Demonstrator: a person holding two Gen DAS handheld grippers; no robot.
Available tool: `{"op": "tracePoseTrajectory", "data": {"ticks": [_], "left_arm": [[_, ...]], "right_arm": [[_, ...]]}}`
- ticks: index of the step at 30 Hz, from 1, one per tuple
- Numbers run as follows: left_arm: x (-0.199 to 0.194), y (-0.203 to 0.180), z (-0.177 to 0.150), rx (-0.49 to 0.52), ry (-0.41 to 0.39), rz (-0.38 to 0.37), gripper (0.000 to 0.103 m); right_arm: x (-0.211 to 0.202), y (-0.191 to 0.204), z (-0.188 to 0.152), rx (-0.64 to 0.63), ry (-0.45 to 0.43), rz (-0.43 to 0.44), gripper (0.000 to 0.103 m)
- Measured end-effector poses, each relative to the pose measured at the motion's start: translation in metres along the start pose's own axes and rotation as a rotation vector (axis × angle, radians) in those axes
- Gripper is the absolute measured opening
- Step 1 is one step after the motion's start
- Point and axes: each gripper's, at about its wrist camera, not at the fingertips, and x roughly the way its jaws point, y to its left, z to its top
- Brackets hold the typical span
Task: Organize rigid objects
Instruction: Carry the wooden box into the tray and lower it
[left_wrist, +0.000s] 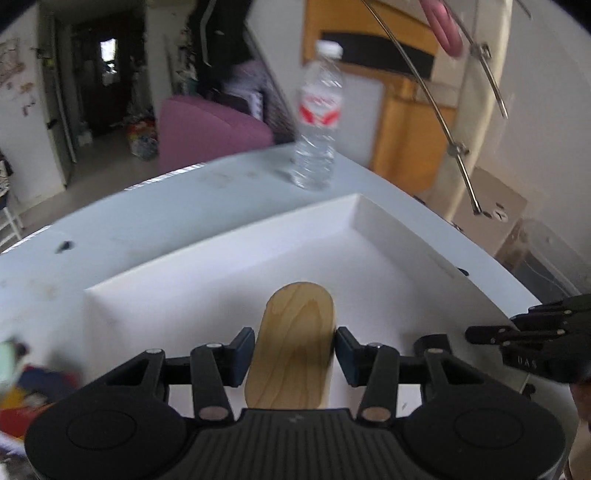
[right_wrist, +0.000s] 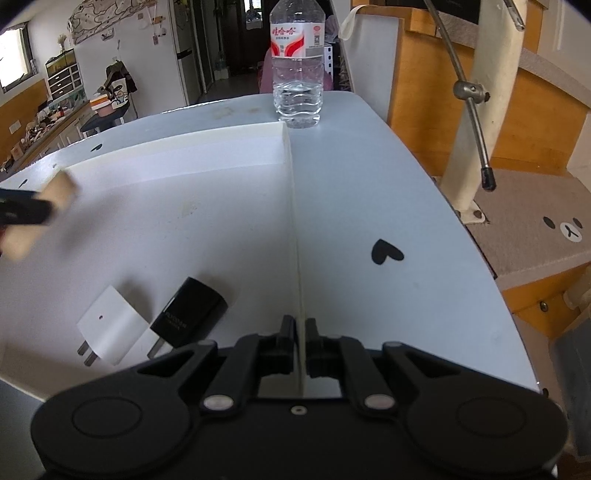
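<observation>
Left gripper (left_wrist: 295, 354) is clamping wooden block (left_wrist: 295, 343) over white tray (left_wrist: 376, 225); water bottle (left_wrist: 318, 118) is standing far on desk (left_wrist: 147, 221).

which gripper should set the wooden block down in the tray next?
Left. The left gripper already holds the wooden block above the white tray, while the right gripper has its jaws clamped on the tray's rim.

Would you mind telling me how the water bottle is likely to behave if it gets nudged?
The bottle is tall and narrow and stands near the table edge, so it may tip. Water fills only its lower part, which probably steadies it somewhat. Its round body would likely roll once it is down.
</observation>
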Motion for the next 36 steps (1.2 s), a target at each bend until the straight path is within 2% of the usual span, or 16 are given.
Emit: {"op": "tracePoseTrajectory", "data": {"ticks": [5, 11, 15, 23, 25, 27, 36], "left_arm": [[0.041, -0.026, 0.013, 0.004, 0.036, -0.026, 0.049], [0.066, -0.044, 0.026, -0.002, 0.061, -0.041, 0.049], [0.076, -0.055, 0.029, -0.006, 0.068, -0.047, 0.049], [0.077, -0.064, 0.027, 0.002, 0.034, -0.022, 0.05], [0.077, -0.063, 0.027, -0.01, 0.043, -0.033, 0.054], [0.075, -0.062, 0.026, -0.021, 0.048, -0.041, 0.071], [0.051, -0.059, 0.023, -0.017, 0.021, -0.037, 0.096]], "right_arm": [[0.0, 0.001, 0.001, 0.008, 0.005, -0.01, 0.006], [0.0, 0.0, 0.002, 0.004, 0.01, -0.001, 0.006], [0.001, -0.002, 0.005, 0.03, 0.025, 0.004, 0.006], [0.002, -0.001, 0.005, 0.011, 0.03, 0.003, 0.006], [0.002, -0.002, 0.005, 0.011, 0.029, 0.007, 0.006], [0.002, -0.003, 0.005, 0.015, 0.03, 0.01, 0.006], [0.002, -0.004, 0.005, 0.016, 0.029, 0.016, 0.005]]}}
